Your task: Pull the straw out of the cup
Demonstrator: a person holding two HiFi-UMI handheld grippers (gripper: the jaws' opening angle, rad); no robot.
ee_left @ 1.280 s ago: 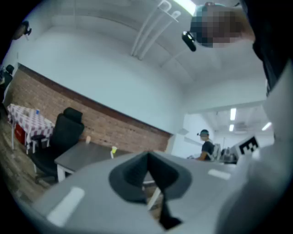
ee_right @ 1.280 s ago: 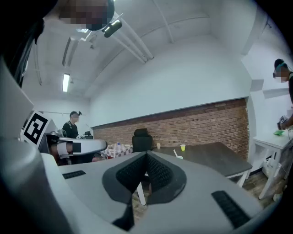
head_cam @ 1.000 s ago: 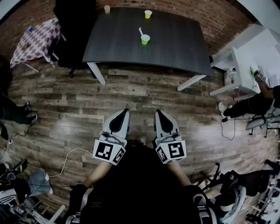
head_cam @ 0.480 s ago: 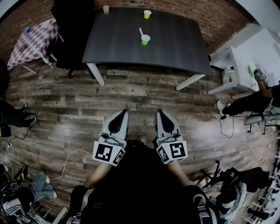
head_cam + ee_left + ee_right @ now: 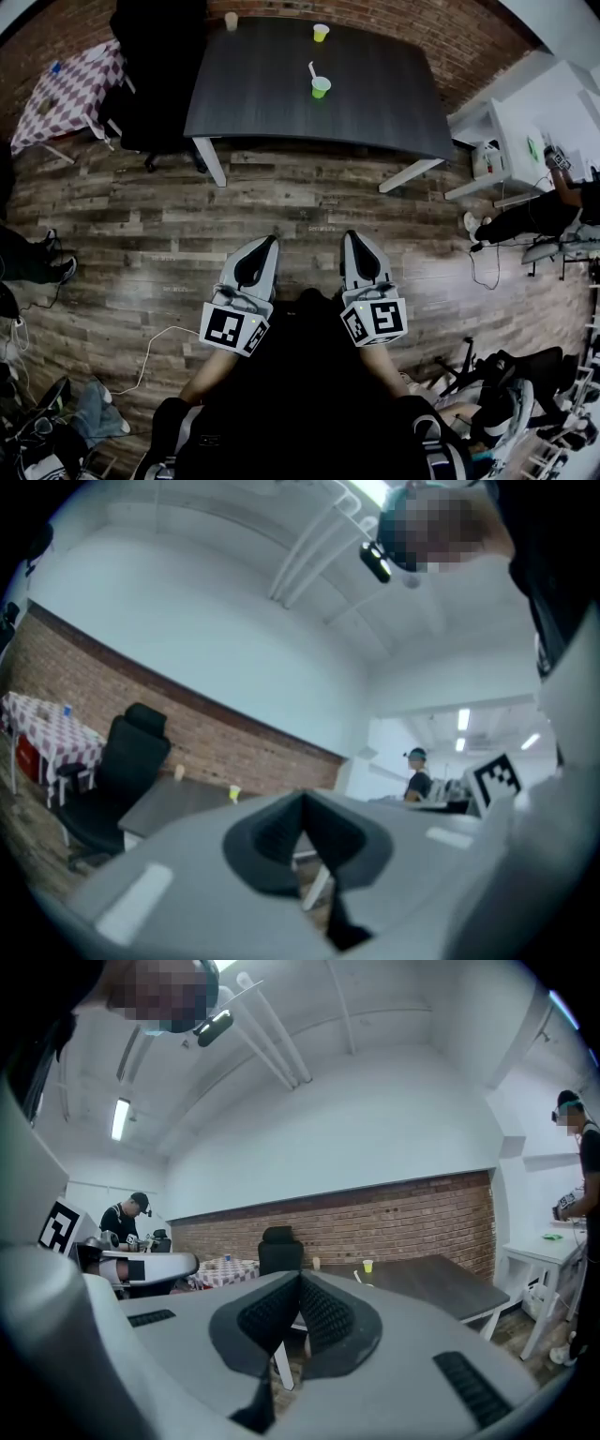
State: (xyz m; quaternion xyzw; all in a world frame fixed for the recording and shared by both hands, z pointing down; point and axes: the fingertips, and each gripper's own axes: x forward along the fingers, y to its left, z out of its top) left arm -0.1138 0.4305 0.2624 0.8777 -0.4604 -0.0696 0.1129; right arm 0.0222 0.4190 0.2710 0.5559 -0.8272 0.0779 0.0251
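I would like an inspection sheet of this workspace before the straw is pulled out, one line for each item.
Surface: dark table, far ahead across the wood floor.
Job's things: green cup on the table, white straw leaning in it.
Clutter: yellow cup and pale cup near the table's far edge.
Grippers: left tool and right tool both shut, empty, held near the body.
Cables: white cable on the floor, left.
Surroundings: black chair, checked cloth, brick wall.
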